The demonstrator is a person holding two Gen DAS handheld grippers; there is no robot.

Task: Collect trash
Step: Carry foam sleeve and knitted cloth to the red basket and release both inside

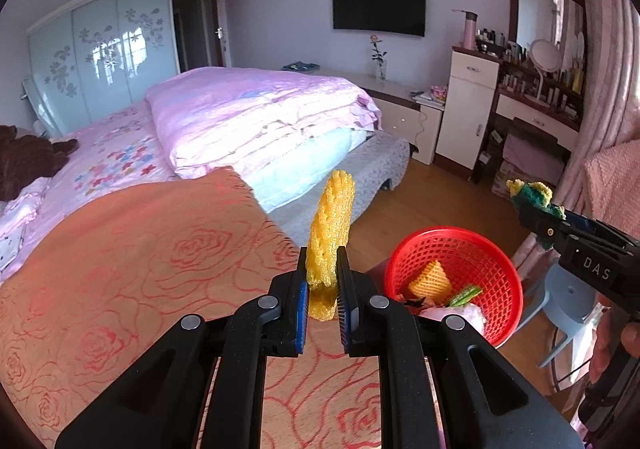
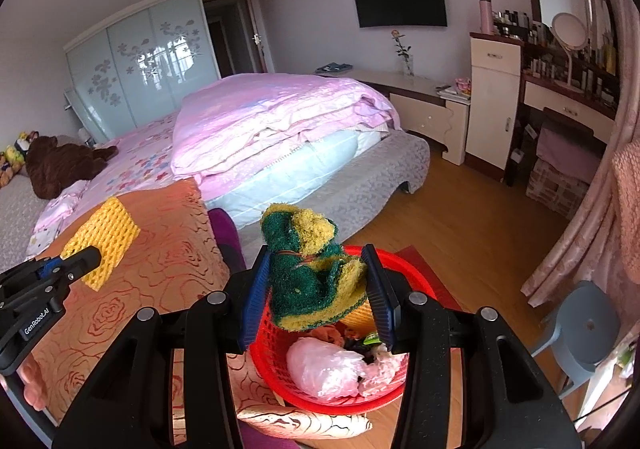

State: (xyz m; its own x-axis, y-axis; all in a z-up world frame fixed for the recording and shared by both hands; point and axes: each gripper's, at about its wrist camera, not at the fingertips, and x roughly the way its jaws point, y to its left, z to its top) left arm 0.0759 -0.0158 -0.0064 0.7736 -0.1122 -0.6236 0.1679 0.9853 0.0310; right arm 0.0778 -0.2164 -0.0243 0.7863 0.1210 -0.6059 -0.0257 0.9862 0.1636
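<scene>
My left gripper (image 1: 322,265) is shut on a yellow foam net (image 1: 330,233) and holds it upright above the orange rose-patterned cloth (image 1: 140,269), left of the red basket (image 1: 504,281). It also shows in the right wrist view (image 2: 86,255) with the net (image 2: 105,241). My right gripper (image 2: 318,285) is shut on a crumpled green and yellow scouring sponge (image 2: 312,273), held right above the red basket (image 2: 276,349). In the left wrist view the right gripper (image 1: 532,215) holds the sponge (image 1: 532,195) above and right of the basket. The basket holds another foam net (image 1: 432,281), a pink bag (image 2: 324,369) and scraps.
A bed with a folded pink quilt (image 1: 256,117) lies behind the cloth. A wooden floor (image 2: 460,233), a grey-blue stool (image 2: 580,329), a curtain (image 2: 592,209), a white cabinet (image 1: 464,109) and a dressing table (image 1: 540,101) lie to the right. A brown plush toy (image 2: 60,165) lies on the bed.
</scene>
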